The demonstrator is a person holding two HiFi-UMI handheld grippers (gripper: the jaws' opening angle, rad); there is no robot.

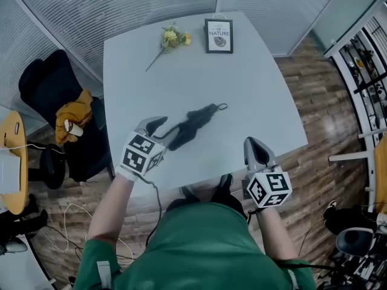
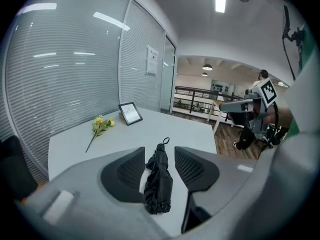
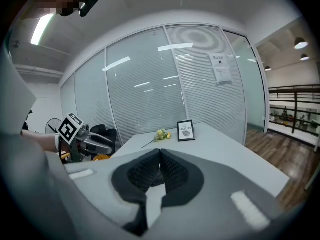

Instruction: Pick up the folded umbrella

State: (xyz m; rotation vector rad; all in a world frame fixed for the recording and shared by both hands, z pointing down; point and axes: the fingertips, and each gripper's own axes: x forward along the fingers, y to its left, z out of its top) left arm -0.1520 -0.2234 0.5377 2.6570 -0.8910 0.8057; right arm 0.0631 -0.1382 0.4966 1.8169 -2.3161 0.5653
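The folded umbrella (image 2: 159, 181) is matt black cloth, creased along its length and ruffled at the near end. The counter (image 1: 242, 95) has a smooth, pale grey top with a faint sheen. The left tool (image 2: 159, 154) and right tool (image 3: 160, 159) have smooth, matt grey plastic shells. Their pads (image 2: 131, 171) are black, finely ribbed and look rubbery. The picture frame (image 1: 219, 35) is thin and matt black around a paper-like print. The floor (image 1: 314, 101) is brown wood-grain planking. A mustard cloth (image 1: 75, 110), soft and crumpled, lies on a black chair (image 1: 45, 80). The glass wall (image 3: 145, 94) is glossy and catches the ceiling lights.
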